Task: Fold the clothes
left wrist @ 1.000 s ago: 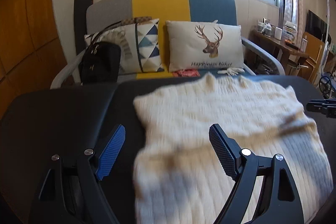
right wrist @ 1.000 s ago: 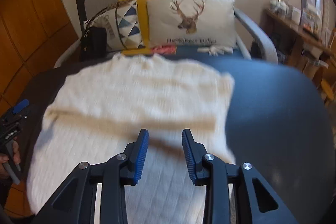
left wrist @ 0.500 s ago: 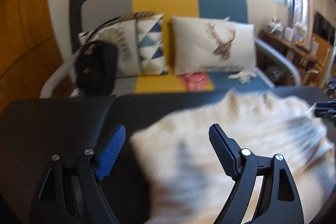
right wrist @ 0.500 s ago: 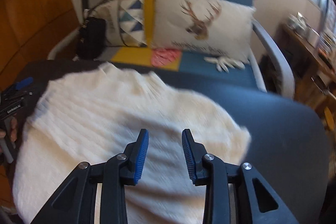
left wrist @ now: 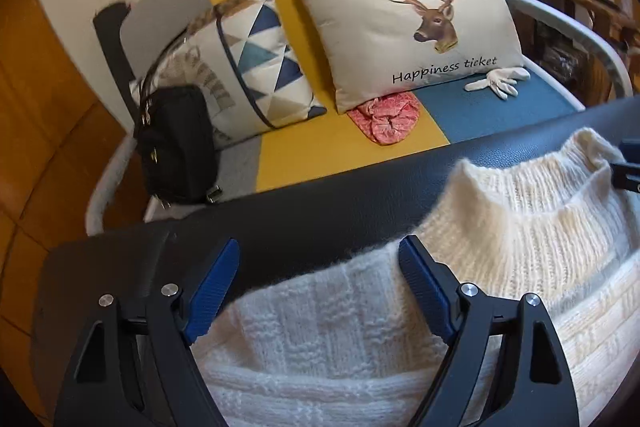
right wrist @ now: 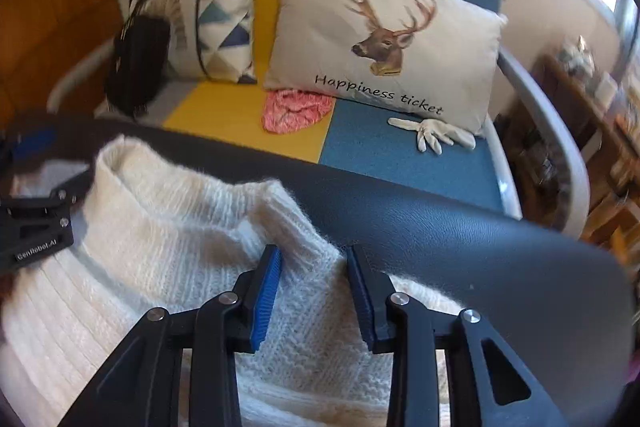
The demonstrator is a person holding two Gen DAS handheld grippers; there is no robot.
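Cream sweater (left wrist: 500, 255) shoulders lie between each gaping claw, left claw (left wrist: 320, 267) and right claw (right wrist: 314, 263), ungripped.

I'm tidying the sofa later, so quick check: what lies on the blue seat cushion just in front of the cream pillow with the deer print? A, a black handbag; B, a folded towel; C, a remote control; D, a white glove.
D: a white glove lies flat on the blue seat cushion below the cream deer-print pillow.
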